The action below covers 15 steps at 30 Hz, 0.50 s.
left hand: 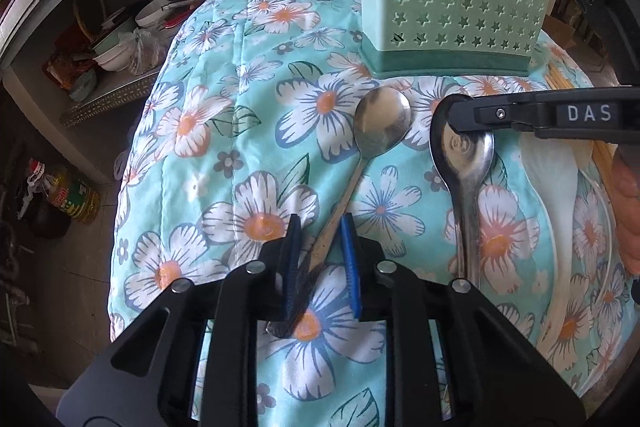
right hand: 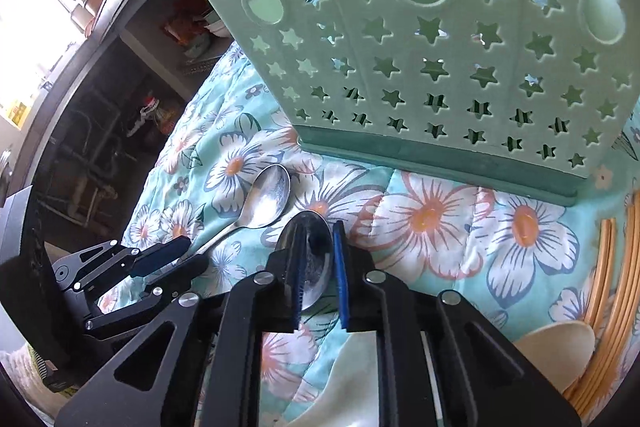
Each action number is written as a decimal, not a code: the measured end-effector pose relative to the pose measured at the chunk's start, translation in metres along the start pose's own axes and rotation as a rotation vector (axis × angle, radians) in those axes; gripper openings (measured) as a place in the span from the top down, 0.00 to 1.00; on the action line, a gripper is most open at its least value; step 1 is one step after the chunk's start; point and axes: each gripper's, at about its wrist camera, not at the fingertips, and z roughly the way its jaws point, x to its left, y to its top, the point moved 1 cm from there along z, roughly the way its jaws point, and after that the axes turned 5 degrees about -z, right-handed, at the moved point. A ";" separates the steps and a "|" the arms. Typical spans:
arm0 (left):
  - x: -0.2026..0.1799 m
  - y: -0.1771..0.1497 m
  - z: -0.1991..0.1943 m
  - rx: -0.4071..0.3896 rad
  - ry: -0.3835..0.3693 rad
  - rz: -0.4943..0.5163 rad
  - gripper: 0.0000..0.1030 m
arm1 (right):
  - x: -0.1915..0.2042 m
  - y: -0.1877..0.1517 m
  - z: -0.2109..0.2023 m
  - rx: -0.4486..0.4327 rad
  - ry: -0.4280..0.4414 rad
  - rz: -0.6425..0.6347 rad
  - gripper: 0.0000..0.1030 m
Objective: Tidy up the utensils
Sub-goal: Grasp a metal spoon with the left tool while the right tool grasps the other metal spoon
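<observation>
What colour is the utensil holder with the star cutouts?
Pale mint green, with a darker teal-green base; the utensil holder shows best in the right wrist view.

far: pale green star-perforated plastic utensil holder blocks | left: bare floral quilted cloth open | right: bamboo chopsticks crowd

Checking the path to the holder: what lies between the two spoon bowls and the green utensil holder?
Only bare floral cloth separates both spoons from the holder, per the right wrist view.
</observation>
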 end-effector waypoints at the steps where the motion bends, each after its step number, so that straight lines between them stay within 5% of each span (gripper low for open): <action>1: -0.001 -0.001 -0.001 -0.001 0.009 -0.001 0.86 | 0.001 0.000 0.001 -0.001 0.004 -0.006 0.92; 5: 0.002 -0.007 -0.013 -0.002 0.029 -0.072 0.94 | 0.005 0.000 -0.003 -0.009 0.019 -0.028 0.95; 12: 0.009 -0.028 -0.035 0.081 -0.011 -0.224 0.92 | 0.012 0.000 -0.003 -0.010 0.003 -0.075 0.95; 15: 0.019 -0.019 -0.045 0.064 -0.092 -0.242 0.73 | 0.012 0.001 -0.003 -0.004 0.002 -0.080 0.94</action>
